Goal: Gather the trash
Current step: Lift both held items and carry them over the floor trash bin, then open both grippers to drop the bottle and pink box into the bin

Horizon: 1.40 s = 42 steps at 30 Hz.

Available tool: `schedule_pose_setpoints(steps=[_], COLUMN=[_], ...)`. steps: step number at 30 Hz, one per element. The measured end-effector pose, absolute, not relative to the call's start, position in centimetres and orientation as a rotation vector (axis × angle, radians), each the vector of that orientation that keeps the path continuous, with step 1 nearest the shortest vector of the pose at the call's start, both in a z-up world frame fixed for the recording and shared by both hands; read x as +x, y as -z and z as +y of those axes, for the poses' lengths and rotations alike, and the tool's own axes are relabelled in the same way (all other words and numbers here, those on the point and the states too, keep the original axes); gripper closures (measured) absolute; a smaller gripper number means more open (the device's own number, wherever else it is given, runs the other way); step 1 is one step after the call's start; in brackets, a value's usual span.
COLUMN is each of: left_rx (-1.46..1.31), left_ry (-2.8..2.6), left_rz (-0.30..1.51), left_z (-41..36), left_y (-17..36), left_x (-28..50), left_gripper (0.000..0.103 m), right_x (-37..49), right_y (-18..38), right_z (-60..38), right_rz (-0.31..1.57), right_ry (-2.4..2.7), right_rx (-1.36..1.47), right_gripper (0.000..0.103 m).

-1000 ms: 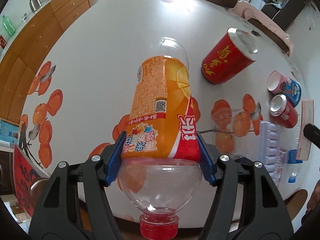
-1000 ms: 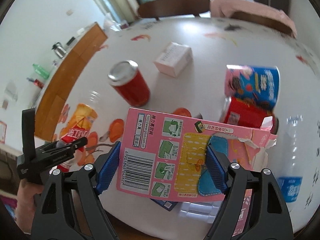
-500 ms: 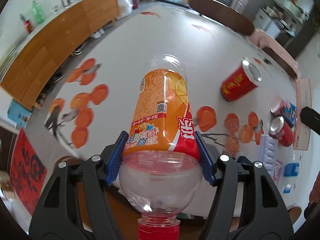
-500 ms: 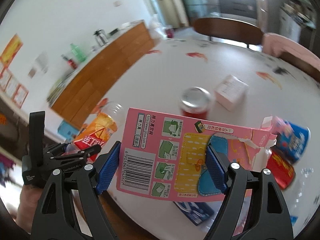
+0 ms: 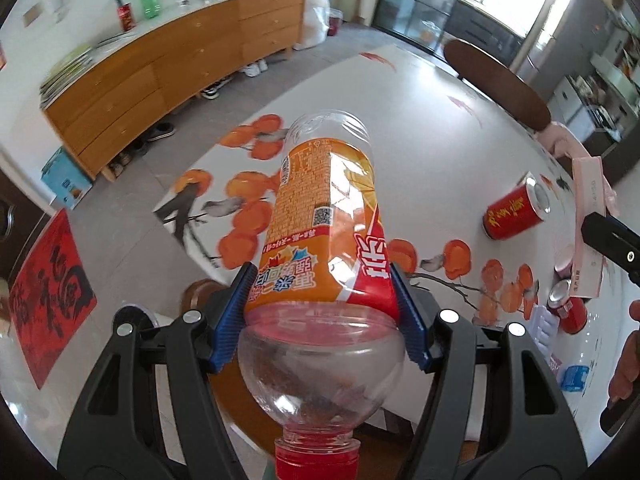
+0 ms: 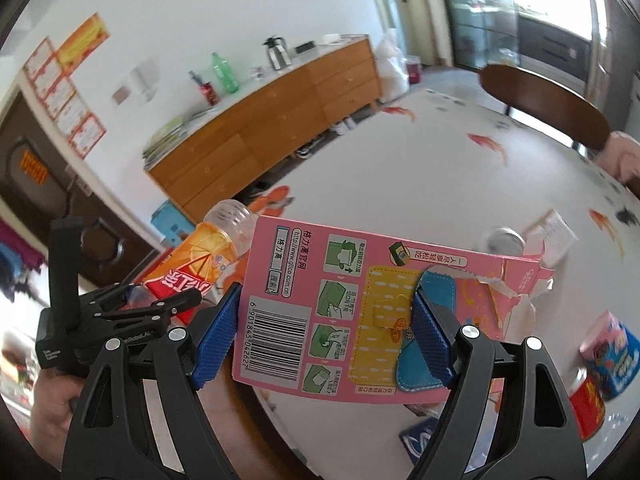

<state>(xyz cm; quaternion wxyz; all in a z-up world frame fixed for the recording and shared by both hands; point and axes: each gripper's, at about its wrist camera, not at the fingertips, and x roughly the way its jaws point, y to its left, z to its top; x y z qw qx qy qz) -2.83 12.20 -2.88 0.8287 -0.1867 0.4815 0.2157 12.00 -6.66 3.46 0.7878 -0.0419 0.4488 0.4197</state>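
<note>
While the left gripper [image 5: 322, 312] is clamping the bottle [image 5: 324, 236] and the right gripper [image 6: 324, 336] the pink carton [image 6: 360, 312] between their fingers, both are awaiting a bin, unseen.

Left wrist view: bottle [image 5: 324, 232] at frame centre, above the worktop [image 5: 420, 128]. Can [image 5: 516, 212] lies right of it on the worktop; sideboard [image 5: 172, 80] upper left.

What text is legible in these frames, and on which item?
"http://www.glico.com.cn" and "格力高官网": pink box, held in the right gripper.
"6 901845 042627": barcode on that box.
"乐": red band of the orange-labelled bottle, held in the left gripper; its other print reads upside down, too small.
Yellow characters on the red can: too blurred.
Red floor mat: large black characters, not legible.
Wall notices: blurred.
</note>
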Motion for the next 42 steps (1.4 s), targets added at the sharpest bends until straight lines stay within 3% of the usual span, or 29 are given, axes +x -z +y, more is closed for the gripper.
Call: schedule_pose_setpoints(steps=[14, 22, 29, 32, 38, 41, 42], left_rx=[-0.557, -0.720, -0.888, -1.082, -1.313, -1.410, -1.414], left_ry=[-0.667, -0.862, -0.931, -0.961, -1.045, -1.052, -1.054], left_rz=[0.957, 1.044, 1.202, 1.206, 1.188, 1.197, 1.210], left_z=[24.7, 37.0, 45.3, 48.4, 51.5, 52.9, 53.3], left_y=[4.3, 13.2, 28.0, 36.7, 49.3, 54.1, 55.2], left_x=[-14.0, -25.3, -34.3, -38.5, -43.0, -43.8, -43.7], left_gripper=[0.040, 0.040, 0.040, 0.040, 0.040, 0.034, 0.026], right_x=[4.9, -3.7, -12.2, -15.9, -22.1, -24.0, -24.8], right_y=[-3.8, 3.2, 21.1, 30.6, 48.7, 54.6, 56.7], right_z=[11.2, 31.6, 48.4, 53.3, 59.3, 60.7, 61.1], right_rz=[0.974, 1.233, 1.623, 1.784, 2.049, 2.149, 2.185], right_ry=[-1.166, -1.403, -1.493, -1.490, -1.359, -1.274, -1.241], right_rx=[-0.227, -0.287, -0.292, -0.283, -0.325, -0.372, -0.410], right_gripper=[0.024, 0.024, 0.024, 0.024, 0.023, 0.022, 0.020])
